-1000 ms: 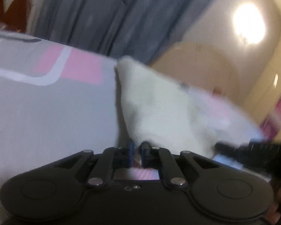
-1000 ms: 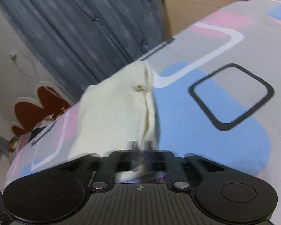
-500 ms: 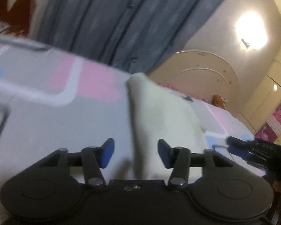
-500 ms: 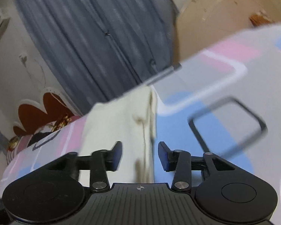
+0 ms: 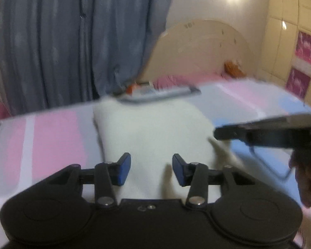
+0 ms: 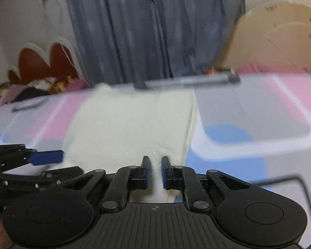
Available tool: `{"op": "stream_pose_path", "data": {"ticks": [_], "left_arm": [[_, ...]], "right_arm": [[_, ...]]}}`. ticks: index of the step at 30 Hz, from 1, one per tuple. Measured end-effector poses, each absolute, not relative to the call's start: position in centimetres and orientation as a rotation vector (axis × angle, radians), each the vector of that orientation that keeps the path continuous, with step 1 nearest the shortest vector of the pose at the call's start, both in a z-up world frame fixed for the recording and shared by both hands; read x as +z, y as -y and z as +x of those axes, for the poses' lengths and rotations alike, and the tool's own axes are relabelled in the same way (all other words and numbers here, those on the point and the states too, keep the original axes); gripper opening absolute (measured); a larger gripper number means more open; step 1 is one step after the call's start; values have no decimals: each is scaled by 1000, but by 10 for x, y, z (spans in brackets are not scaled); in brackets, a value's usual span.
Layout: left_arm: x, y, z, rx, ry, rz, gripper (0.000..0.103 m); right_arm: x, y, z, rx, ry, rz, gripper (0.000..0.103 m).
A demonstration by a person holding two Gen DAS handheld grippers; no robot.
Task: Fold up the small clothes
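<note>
A small cream-white garment (image 5: 153,137) lies flat on the patterned bed sheet (image 5: 54,137); it also shows in the right wrist view (image 6: 130,128). My left gripper (image 5: 151,169) is open over the garment's near edge, holding nothing. My right gripper (image 6: 155,170) stands over the garment's near right corner with its jaws a narrow gap apart; cloth shows in the gap and I cannot tell whether they pinch it. The right gripper also shows in the left wrist view (image 5: 259,132), and the left gripper in the right wrist view (image 6: 41,159).
The sheet has pink, blue and grey blocks (image 6: 248,124). Blue-grey curtains (image 5: 72,41) hang behind the bed. A cream headboard (image 5: 201,47) stands at the far right and a brown scalloped one (image 6: 41,62) at the far left. A grey bar-like object (image 6: 188,81) lies at the far edge.
Both grippers let go of the raised garment and it now lies flat. The left jaws opened wide. The right jaws opened, then narrowed again. Both views levelled out.
</note>
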State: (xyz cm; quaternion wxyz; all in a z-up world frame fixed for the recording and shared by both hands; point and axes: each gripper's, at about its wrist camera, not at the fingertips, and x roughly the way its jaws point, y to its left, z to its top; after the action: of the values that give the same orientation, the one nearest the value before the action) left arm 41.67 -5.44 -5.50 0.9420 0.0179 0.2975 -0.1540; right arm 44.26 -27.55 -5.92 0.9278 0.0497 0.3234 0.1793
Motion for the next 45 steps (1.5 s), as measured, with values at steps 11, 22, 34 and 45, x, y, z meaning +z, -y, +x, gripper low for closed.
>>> {"op": "stream_pose_path", "data": {"ticks": [11,22,34,45], "left_arm": [[-89,37,520,-245,-723,-96,57],[-72,37,430,-281,-686,3,66],[-96,32,373,-246,-750,-26,79],[-84,15,440,-273,-815,-204,71]], "right_arm": [[-82,274,526,311,-753,71,11],[-57,301,436,426,-674,176,11],[-82,308,359,347,-806,244,32],[-64,345,433,397,-780,575,61]]}}
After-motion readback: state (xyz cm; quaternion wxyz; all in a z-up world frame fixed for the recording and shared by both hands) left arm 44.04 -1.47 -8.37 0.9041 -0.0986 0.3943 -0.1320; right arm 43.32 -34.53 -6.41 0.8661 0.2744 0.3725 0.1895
